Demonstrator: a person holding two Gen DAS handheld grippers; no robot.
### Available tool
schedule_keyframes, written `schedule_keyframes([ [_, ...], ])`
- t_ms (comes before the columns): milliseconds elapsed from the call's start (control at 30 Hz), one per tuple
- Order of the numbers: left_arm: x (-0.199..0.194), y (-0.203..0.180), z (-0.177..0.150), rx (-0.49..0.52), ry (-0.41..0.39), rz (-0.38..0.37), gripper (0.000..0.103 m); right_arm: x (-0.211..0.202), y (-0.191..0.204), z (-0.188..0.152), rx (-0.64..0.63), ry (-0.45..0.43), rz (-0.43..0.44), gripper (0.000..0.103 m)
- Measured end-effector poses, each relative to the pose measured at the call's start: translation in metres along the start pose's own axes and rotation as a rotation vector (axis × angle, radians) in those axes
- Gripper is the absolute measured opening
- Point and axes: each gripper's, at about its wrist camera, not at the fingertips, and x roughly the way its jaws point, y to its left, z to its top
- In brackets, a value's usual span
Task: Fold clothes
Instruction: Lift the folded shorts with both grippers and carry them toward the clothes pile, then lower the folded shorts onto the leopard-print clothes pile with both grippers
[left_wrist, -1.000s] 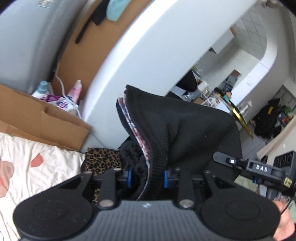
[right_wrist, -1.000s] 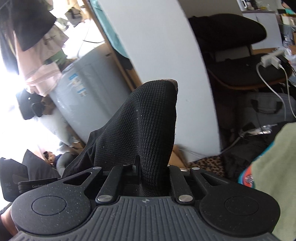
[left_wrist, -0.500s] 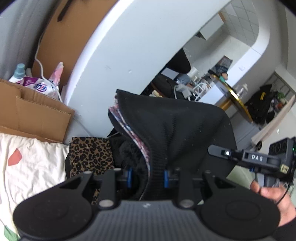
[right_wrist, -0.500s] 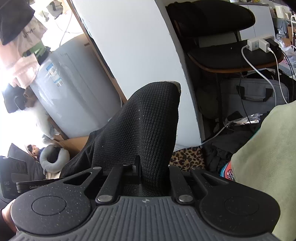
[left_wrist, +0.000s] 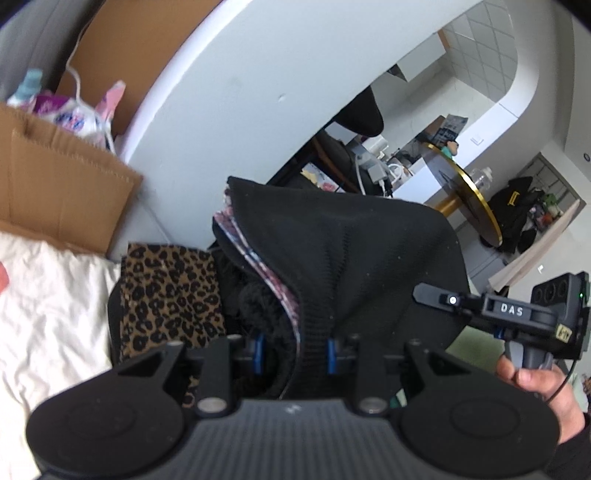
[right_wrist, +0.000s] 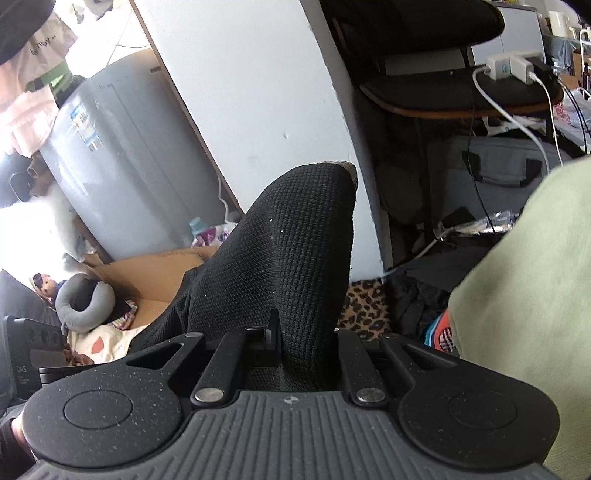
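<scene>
Since a second ago both cameras have tipped down a bit: more leopard fabric and bedsheet now show in the left view, and the cardboard box has come into the right view; the garment hasn't shifted in either grip.

Left wrist view: our left gripper (left_wrist: 294, 350) is clamped on the ribbed edge of the black knit garment (left_wrist: 354, 258), held up in the air, patterned lining showing at its left fold. Below it sit a leopard-print cloth (left_wrist: 170, 291) and a cream bedsheet (left_wrist: 51, 306), with a cardboard box (left_wrist: 62, 188) against the white wall (left_wrist: 258, 81). Right hand (left_wrist: 543, 387) holds the other gripper's handle at the right edge.

Right wrist view: our right gripper (right_wrist: 306, 339) is closed on the same garment's waffle-knit fabric, which rises between the fingers. Pale green cloth (right_wrist: 524, 295) fills the right side; grey neck pillow (right_wrist: 83, 302) lower left; black chair (right_wrist: 443, 85) with chargers top right.
</scene>
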Motion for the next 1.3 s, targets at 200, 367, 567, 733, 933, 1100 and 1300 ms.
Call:
schedule_keyframes([
  [200, 0.019, 0.024, -0.021, -0.037, 0.009, -0.013, 0.032, 0.022, -0.012, -0.02, -0.035, 0.038, -0.017, 0.009],
  [367, 0.037, 0.049, -0.034, -0.093, 0.024, -0.029, 0.031, 0.044, -0.028, -0.038, -0.012, 0.051, -0.02, 0.009],
  [567, 0.057, 0.079, -0.048, -0.095, 0.058, -0.008, 0.031, 0.083, -0.049, -0.06, 0.027, 0.085, -0.024, 0.009],
  [733, 0.073, 0.101, -0.05, -0.084, 0.072, 0.015, 0.031, 0.114, -0.06, -0.07, 0.028, 0.098, -0.03, 0.009],
  [933, 0.094, 0.121, -0.044, -0.075, 0.084, 0.036, 0.031, 0.151, -0.075, -0.078, 0.037, 0.101, -0.046, 0.01],
  [1100, 0.113, 0.136, -0.037, -0.069, 0.076, 0.051, 0.032, 0.176, -0.088, -0.074, 0.043, 0.063, -0.064, 0.012],
  [1300, 0.129, 0.146, -0.032, -0.036, 0.065, 0.082, 0.032, 0.207, -0.102, -0.067, 0.016, 0.038, -0.09, 0.014],
])
